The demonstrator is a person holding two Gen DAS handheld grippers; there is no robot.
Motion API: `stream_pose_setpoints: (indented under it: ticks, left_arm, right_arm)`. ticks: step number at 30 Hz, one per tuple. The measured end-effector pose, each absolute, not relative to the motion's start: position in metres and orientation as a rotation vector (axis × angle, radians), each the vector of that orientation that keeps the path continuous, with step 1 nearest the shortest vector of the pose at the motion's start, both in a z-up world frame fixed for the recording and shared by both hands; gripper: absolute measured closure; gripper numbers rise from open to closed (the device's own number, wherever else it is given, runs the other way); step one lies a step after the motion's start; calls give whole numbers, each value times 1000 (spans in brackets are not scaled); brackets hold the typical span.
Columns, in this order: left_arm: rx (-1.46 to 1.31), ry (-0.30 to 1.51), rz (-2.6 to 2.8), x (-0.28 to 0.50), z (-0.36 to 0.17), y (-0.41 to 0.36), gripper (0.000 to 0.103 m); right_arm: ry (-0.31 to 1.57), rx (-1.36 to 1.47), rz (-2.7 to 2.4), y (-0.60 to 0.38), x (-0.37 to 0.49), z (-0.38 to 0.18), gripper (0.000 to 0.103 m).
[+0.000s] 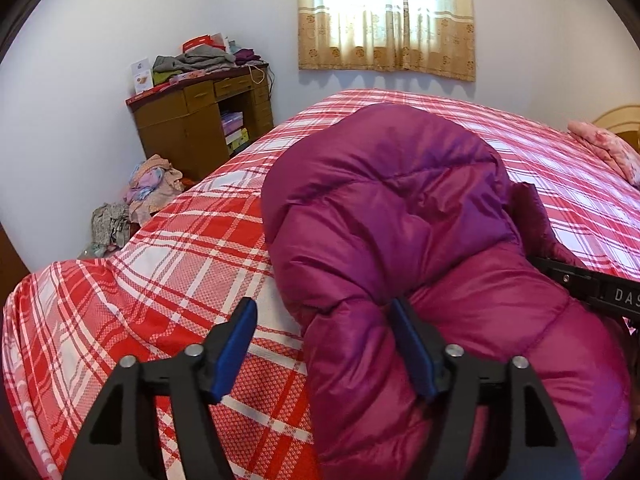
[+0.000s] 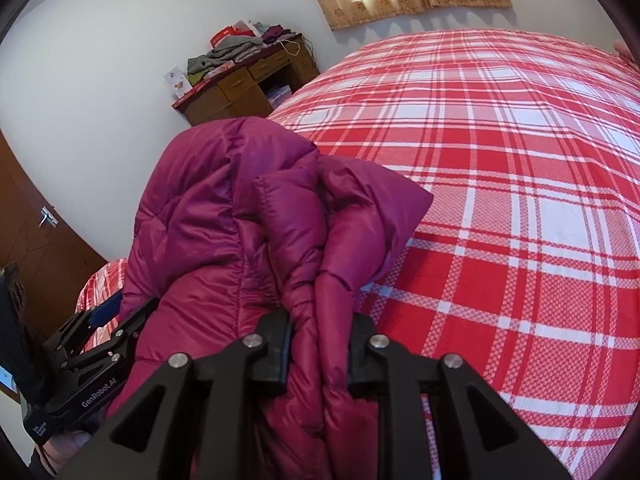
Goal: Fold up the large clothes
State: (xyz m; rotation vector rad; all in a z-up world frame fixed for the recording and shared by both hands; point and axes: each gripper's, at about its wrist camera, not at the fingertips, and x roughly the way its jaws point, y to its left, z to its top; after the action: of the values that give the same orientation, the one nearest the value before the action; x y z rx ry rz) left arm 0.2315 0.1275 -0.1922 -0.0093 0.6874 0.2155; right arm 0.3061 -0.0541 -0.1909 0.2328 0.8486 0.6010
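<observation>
A magenta puffer jacket (image 1: 400, 208) lies bunched on the red plaid bed (image 1: 192, 248). My left gripper (image 1: 324, 344) is open at the jacket's left edge; its right blue pad (image 1: 412, 354) touches the fabric and its left pad is over the sheet. My right gripper (image 2: 320, 348) is shut on a thick fold of the jacket (image 2: 240, 216) and lifts it above the bed (image 2: 500, 200). The left gripper also shows in the right wrist view (image 2: 104, 316) at the lower left, and the right gripper's body shows in the left wrist view (image 1: 592, 288).
A brown wooden cabinet (image 1: 200, 128) piled with clothes stands by the far wall left of the bed. Loose clothes (image 1: 148, 188) lie on the floor beside it. A pink pillow (image 1: 608, 148) sits at the bed's far right. A wooden door (image 2: 36, 232) is at the left.
</observation>
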Motion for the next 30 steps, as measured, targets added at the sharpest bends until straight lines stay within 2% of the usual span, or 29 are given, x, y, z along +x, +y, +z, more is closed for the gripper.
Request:
stream_pose_setpoints:
  ticks: [4,10,16,21,26,30]
  left_arm:
    - [-30,676,223,232,-196,133,24]
    - [-55,667,241,232,-201,136,15]
    - [-73,669,240,236,-205,142,11]
    - [-95,682,240,236,-205,147,11]
    - [-83,695,277,218,-178,146,11]
    - [-94,588,275,169,-127,139,11]
  right_arm:
    - [849,230,581,-54,307,-193,75]
    - [843,208,539,-53,307,-195,61]
    - [841,206,527,-53,309,-198,59]
    - [849,197,517,-52,312,-199,53]
    - [816,131,461,-56,297,-175,46]
    - [714,108,412,-73,260,-132,36]
